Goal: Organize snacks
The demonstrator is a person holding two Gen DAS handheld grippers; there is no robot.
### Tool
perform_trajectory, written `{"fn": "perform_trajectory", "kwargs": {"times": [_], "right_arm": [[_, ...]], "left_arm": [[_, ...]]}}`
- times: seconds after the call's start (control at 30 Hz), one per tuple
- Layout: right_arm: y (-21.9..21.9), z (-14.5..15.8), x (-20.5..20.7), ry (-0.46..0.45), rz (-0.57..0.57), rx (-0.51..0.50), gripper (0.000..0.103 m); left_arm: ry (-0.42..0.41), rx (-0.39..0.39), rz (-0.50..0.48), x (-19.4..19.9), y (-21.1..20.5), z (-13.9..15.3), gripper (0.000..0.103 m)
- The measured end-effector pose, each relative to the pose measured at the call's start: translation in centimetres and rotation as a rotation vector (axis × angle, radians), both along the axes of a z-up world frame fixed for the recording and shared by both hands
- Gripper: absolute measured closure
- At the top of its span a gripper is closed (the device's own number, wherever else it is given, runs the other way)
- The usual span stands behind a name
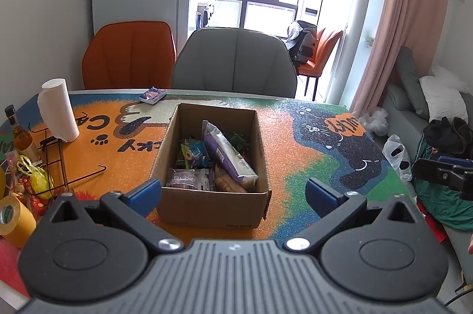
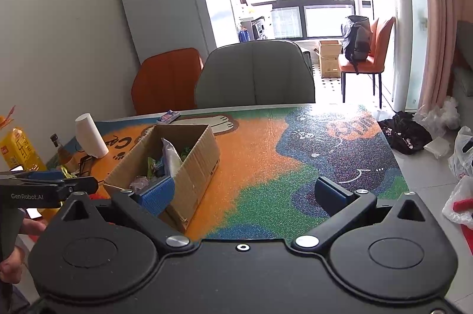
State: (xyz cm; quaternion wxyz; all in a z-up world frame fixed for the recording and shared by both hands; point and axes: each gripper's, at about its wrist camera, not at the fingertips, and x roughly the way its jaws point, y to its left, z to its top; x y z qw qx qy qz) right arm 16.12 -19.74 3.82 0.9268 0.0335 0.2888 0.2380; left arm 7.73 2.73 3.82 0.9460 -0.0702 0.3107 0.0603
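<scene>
From the left wrist view, the left gripper [image 1: 233, 191] hangs with its jaws spread wide and nothing between them, squarely facing the near wall of the cardboard box [image 1: 212, 207], which sits in the middle of the table [image 1: 295, 166] on a bright cartoon mat. Inside the box the snacks lie loosely heaped — a long white and purple packet [image 1: 229, 154] leaning across the middle, a small green and blue pouch [image 1: 193, 156] to its left, a clear-wrapped pack [image 1: 184, 178] in the near corner. One small pink packet [image 1: 152, 94] rests alone at the far edge, well apart from the box; it is probably the only snack not yet boxed, though it is too small to identify with certainty. From the right wrist view, the right gripper [image 2: 249, 194] is likewise released and empty, with the box just to its left and bare mat ahead. Judging from this, the next step is fetching that stray packet: reach over or around the box rather than through it, come down flat on the thin wrapper, and close on its middle so it does not slide away.
</scene>
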Motion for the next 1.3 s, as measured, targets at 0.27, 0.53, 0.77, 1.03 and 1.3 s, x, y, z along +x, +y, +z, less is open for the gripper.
{"fn": "perform_trajectory", "kwargs": {"times": [0.27,0.53,0.77,1.03,1.3], "right_arm": [[0.03,0.02,0.06,0.002,-0.003,-0.006,0.0],[0.04,0.03,0.08,0.002,-0.003,-0.007,0.0],[-0.11,-0.03,0.15,0.007,-0.003,-0.007,0.0],[-0.06,-0.06,0.15,0.011,-0.002,-0.01,0.0],[0.08,-0.14,0.18,0.013,0.001,-0.015,0.0]], "left_arm": [[0.001,0.001,-0.004,-0.04,0.03,-0.02,0.0],[0.001,0.001,-0.005,-0.08,-0.01,-0.02,0.0],[0.003,0.003,-0.013,0.0,-0.35,-0.02,0.0],[0.007,0.0,-0.011,0.05,-0.36,-0.08,0.0],[0.007,0.001,-0.016,0.19,-0.17,-0.22,0.0]]}}
